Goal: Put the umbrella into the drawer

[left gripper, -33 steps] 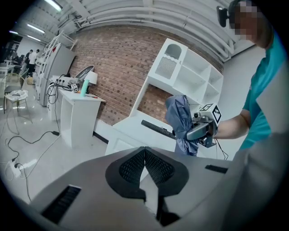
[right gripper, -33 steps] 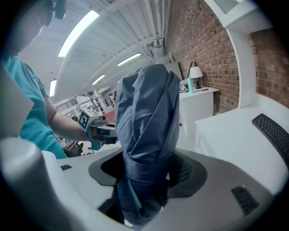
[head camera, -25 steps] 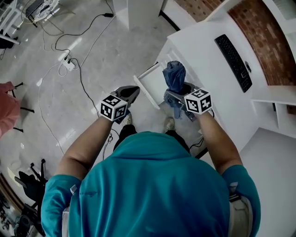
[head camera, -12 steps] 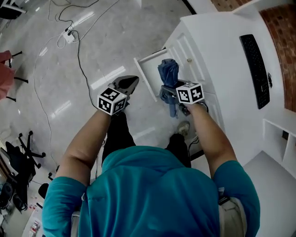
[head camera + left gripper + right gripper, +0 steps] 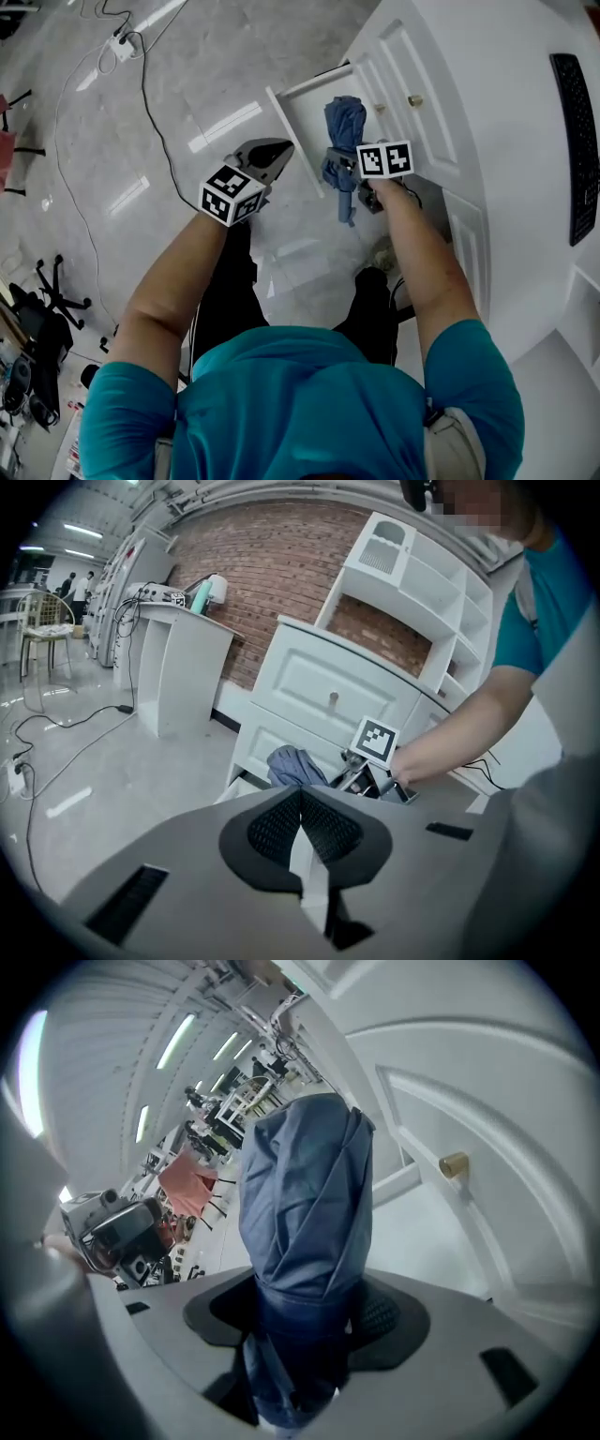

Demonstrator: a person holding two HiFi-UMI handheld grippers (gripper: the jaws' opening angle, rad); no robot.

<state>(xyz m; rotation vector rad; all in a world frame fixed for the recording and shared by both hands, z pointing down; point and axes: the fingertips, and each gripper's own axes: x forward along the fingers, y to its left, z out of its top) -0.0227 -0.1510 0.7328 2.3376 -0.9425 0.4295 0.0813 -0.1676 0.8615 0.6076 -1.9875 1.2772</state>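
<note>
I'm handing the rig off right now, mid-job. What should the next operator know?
Left gripper: shut, empty, held beside the work.
Right gripper: shut on the folded blue umbrella, fabric end pointing away from the person.
Drawer: already pulled open. The umbrella is held at it, not yet inside.
Left to do: lower the umbrella in, release it, and probably close the drawer.
</note>
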